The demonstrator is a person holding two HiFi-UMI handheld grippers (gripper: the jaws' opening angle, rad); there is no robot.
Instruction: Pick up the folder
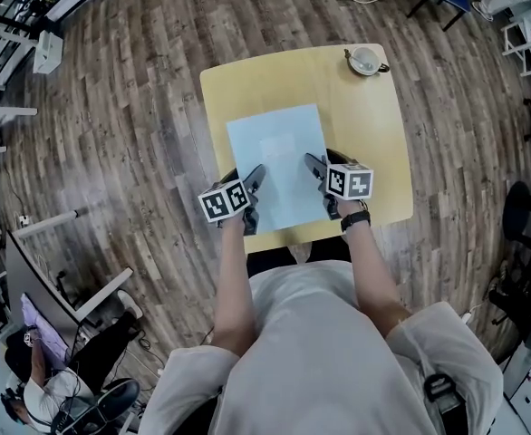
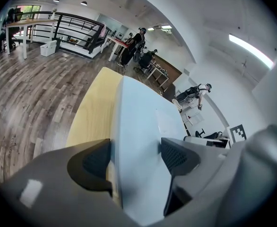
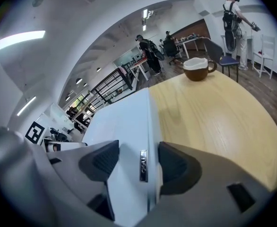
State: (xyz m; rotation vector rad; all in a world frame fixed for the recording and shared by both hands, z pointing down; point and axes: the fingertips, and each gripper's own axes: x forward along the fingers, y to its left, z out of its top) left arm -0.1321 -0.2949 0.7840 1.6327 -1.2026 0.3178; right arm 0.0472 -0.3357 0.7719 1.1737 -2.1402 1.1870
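A pale blue folder (image 1: 279, 157) lies flat on a small yellow table (image 1: 365, 125). My left gripper (image 1: 254, 184) is at the folder's near left edge and my right gripper (image 1: 316, 166) at its near right edge. In the left gripper view the jaws (image 2: 136, 157) stand apart, and the folder's (image 2: 138, 126) left edge lies in the gap, close against the left pad. The right gripper (image 3: 138, 162) also has its jaws apart, and the folder's (image 3: 124, 122) right edge with a small metal tag runs between them. Both grippers are open.
A brown and white cup (image 1: 365, 60) stands at the table's far right corner, also in the right gripper view (image 3: 197, 69). Wooden floor (image 1: 120, 152) surrounds the table. Chairs and desks stand further off, and people are in the room's background.
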